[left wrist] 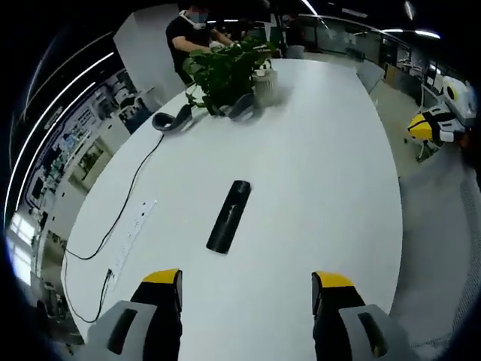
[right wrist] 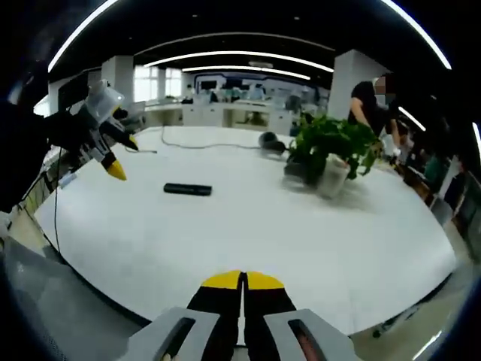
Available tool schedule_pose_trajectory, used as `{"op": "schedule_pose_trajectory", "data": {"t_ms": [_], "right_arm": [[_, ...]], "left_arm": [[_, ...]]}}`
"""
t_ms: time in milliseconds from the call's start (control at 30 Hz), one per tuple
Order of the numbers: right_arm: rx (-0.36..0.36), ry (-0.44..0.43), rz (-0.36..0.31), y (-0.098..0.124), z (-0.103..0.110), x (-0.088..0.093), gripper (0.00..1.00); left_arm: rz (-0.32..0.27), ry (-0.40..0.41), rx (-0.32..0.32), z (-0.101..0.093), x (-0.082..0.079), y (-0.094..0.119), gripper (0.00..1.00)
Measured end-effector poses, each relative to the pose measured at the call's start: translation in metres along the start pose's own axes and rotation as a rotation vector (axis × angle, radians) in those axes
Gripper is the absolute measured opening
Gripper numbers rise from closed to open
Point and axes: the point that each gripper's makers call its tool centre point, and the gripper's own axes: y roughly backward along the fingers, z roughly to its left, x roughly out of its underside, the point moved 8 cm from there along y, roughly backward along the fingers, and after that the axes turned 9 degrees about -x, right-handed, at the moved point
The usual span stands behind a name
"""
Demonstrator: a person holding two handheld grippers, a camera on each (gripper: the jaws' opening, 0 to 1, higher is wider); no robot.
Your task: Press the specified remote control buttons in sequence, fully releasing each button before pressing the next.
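The remote control [left wrist: 228, 216] is a long black bar lying flat on the big white table [left wrist: 323, 173]. Nothing touches it. In the left gripper view it sits a little way ahead of the left gripper [left wrist: 247, 289], whose jaws are wide open and hold nothing. In the right gripper view the remote control [right wrist: 188, 189] lies far off to the left, and the right gripper [right wrist: 243, 280] has its jaws closed tight together, holding nothing.

Farther back stand a leafy plant [left wrist: 225, 71] in a pot, a headset [left wrist: 171, 120] and a black cable [left wrist: 124, 210].

No button looks pressed yet. I think the first press is still to come. Next, a jaw tip must come down onto the right button.
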Motion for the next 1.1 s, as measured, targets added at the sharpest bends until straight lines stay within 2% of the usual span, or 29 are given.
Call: {"op": "schedule_pose_trajectory", "data": {"t_ms": [67,367,633,933,1000,1100], "right_arm": [[-0.015,-0.015,0.033,-0.002,0.0,0.002,0.0],[0.008,-0.019,0.055,-0.002,-0.002,0.004,0.0],[0.012,-0.044,0.074,-0.003,-0.004,0.005,0.0],[0.012,-0.034,0.103,-0.004,-0.003,0.006,0.0],[0.009,-0.034,0.099,-0.004,-0.003,0.006,0.0],[0.011,-0.034,0.095,-0.004,-0.003,0.005,0.0]], "left_arm": [[0.01,-0.021,0.025,0.002,-0.003,-0.01,0.69],[0.044,-0.062,0.119,0.017,-0.008,-0.06,0.63],[0.108,-0.113,0.182,0.016,-0.007,-0.102,0.62],[0.18,-0.143,0.224,0.019,0.003,-0.141,0.6],[0.176,-0.174,0.194,0.022,0.006,-0.148,0.6],[0.197,-0.146,0.22,0.022,0.007,-0.152,0.57]]}}
